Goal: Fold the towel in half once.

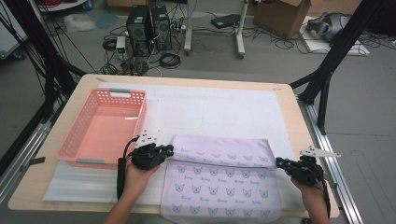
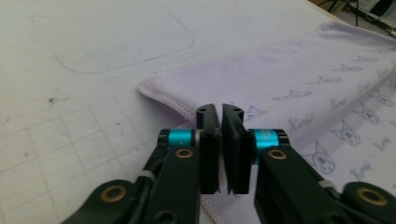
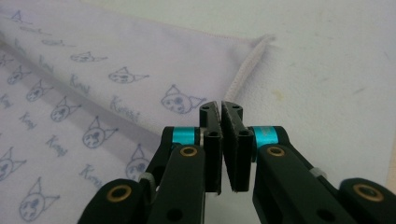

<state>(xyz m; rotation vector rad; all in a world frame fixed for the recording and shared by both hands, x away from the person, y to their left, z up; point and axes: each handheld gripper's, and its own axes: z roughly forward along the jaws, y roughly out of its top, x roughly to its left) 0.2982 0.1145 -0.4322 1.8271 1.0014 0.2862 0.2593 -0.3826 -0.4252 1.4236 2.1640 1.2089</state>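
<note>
Wooden tabletop (image 1: 299, 119) covered by white mat (image 1: 219, 109); pink basket (image 1: 103, 128) near left edge; lilac printed cloth (image 1: 222, 179), apparently folded, overhanging near edge.

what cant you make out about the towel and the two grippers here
- Towel: its near edge runs off the bottom of the high view.
- Left gripper: its own jaws hide any cloth between the pads.
- Right gripper: the same.
- Small words on the cloth: too blurred to read.
</note>
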